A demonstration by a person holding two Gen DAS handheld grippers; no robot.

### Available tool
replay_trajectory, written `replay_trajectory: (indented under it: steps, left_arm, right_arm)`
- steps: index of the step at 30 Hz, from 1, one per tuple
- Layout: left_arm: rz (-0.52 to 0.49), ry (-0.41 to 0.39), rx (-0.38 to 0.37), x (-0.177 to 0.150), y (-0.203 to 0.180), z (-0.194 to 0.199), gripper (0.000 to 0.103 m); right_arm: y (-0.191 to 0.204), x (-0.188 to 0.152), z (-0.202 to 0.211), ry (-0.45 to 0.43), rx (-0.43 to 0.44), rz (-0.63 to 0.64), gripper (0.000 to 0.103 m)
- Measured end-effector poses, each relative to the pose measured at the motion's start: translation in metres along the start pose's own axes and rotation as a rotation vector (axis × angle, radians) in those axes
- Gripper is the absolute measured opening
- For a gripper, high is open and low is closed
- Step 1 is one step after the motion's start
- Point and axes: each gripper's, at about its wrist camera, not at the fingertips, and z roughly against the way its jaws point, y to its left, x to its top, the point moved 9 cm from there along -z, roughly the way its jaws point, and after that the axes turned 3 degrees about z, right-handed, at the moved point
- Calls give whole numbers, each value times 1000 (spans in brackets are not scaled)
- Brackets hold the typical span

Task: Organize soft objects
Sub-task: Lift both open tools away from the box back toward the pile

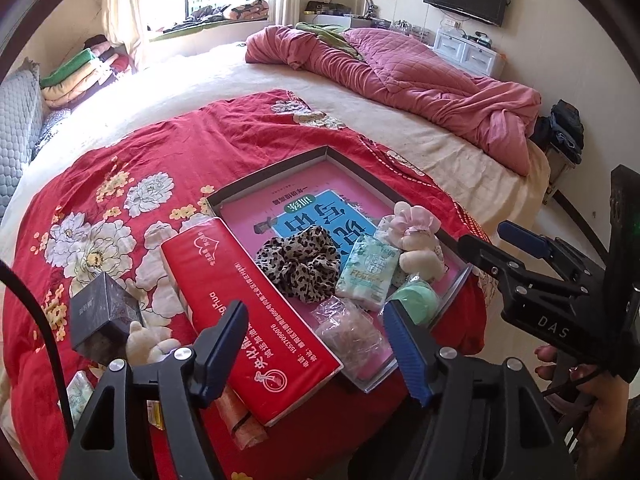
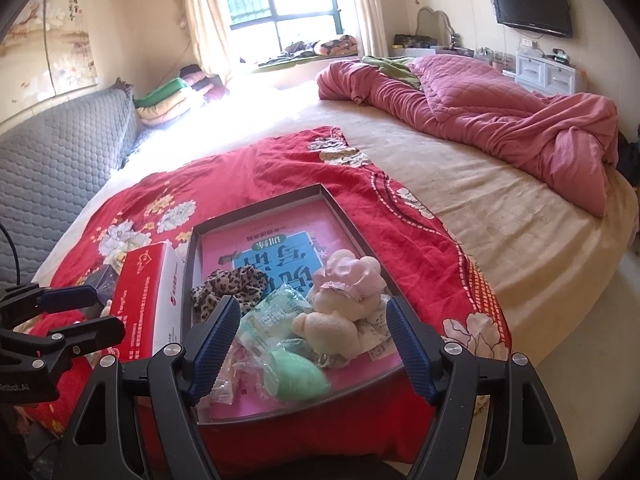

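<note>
Both jaws spread, empty; plush toy [image 2: 340, 312] in tray [image 2: 256, 200] between right jaws.

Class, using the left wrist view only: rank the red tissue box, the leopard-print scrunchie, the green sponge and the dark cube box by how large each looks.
1. red tissue box, clearly largest.
2. leopard-print scrunchie.
3. dark cube box, close to the scrunchie and nearer the camera, so this order is unsure.
4. green sponge, smallest, though partly hidden behind a gripper finger.

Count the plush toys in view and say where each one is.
2. One plush toy with a pink cap lies in the tray, near its right edge. A second plush toy lies on the red quilt beside the dark box. Others may be hidden.
</note>
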Motion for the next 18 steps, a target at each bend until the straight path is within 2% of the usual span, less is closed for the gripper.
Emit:
replay_trajectory:
  steps: [18]
  left_arm:
    - [30, -72, 58, -7, 28, 41, 70]
  right_arm:
    - [24, 23, 35, -70, -17, 56, 77]
